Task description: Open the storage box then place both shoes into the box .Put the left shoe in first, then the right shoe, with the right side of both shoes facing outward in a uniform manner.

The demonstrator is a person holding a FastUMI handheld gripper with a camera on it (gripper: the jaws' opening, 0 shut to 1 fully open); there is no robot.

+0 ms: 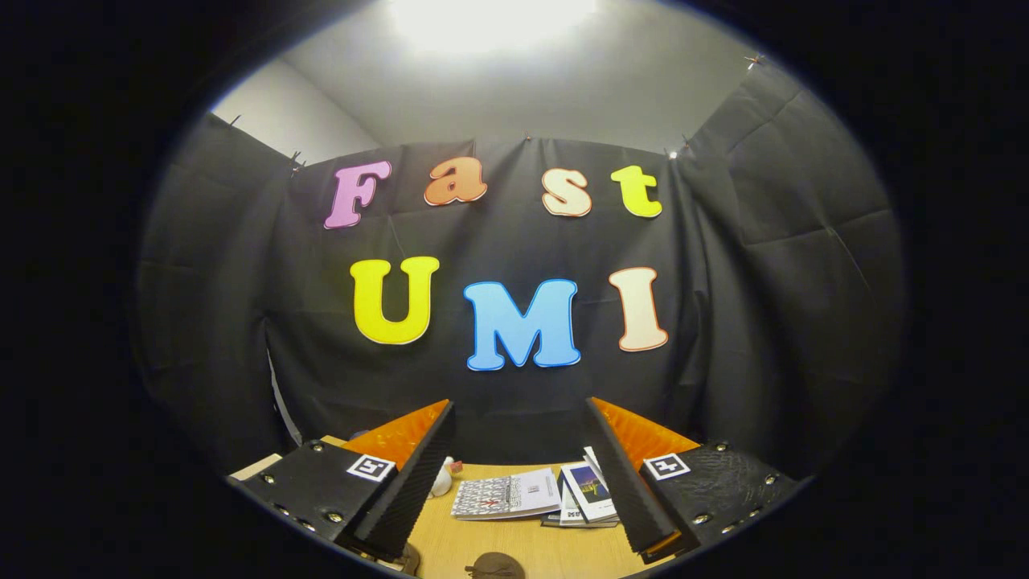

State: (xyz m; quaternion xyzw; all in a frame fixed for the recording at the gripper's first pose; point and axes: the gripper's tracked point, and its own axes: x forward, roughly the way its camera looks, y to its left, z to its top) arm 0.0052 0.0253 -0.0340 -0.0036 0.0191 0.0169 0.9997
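the gripper point(518, 462) stands wide open, holding nothing, raised above a light wooden table point(514, 547). a dark brown rounded thing point(494, 565), maybe a shoe's part, lies below the fingers. a shoe is probably light and soft; better grasp its firm heel collar.

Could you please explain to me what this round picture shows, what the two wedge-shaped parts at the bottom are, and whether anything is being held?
The picture comes from a wide-angle camera that rides on a hand-held gripper and looks forward along its two fingers; those are the wedges you see. A person carries this tool; there is no robot arm. The fingers stand apart and hold nothing. Beyond and between them is a wooden table with a few booklets lying flat, and a small white object beside the left finger that I cannot identify. A dark rounded thing sits nearest the camera. Behind hangs the booth's black cloth wall.
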